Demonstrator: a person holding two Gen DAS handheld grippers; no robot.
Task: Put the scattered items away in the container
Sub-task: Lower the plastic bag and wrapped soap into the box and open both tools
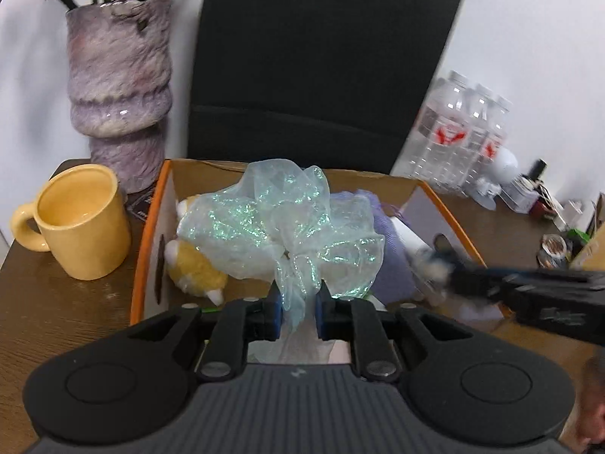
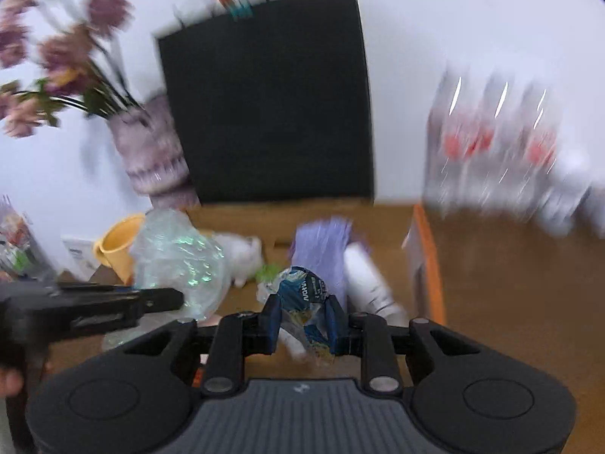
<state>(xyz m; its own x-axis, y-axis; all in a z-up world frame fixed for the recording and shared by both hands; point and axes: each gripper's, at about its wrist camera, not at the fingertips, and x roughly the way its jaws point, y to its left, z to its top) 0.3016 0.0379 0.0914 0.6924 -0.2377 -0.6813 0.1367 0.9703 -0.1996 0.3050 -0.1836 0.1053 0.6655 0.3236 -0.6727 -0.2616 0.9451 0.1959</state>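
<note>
A cardboard box (image 1: 151,234) with an orange rim (image 2: 431,265) holds a yellow plush toy (image 1: 196,268), a purple cloth (image 1: 393,265) and a white tube (image 1: 408,236). My left gripper (image 1: 298,306) is shut on the tail of an iridescent sheer ribbon bow (image 1: 280,227), which hangs over the box's middle. My right gripper (image 2: 304,314) is shut on a crumpled blue and white wrapper (image 2: 302,291), above the box's right part beside the purple cloth (image 2: 321,246). It shows blurred in the left wrist view as the right gripper (image 1: 438,265). The right wrist view is blurred by motion.
A yellow mug (image 1: 79,223) and a tall purple vase (image 1: 121,90) with flowers stand left of the box. A black panel (image 1: 317,64) rises behind it. Water bottles (image 1: 461,132) and small clutter (image 1: 552,242) sit to the right on the wooden table (image 1: 56,321).
</note>
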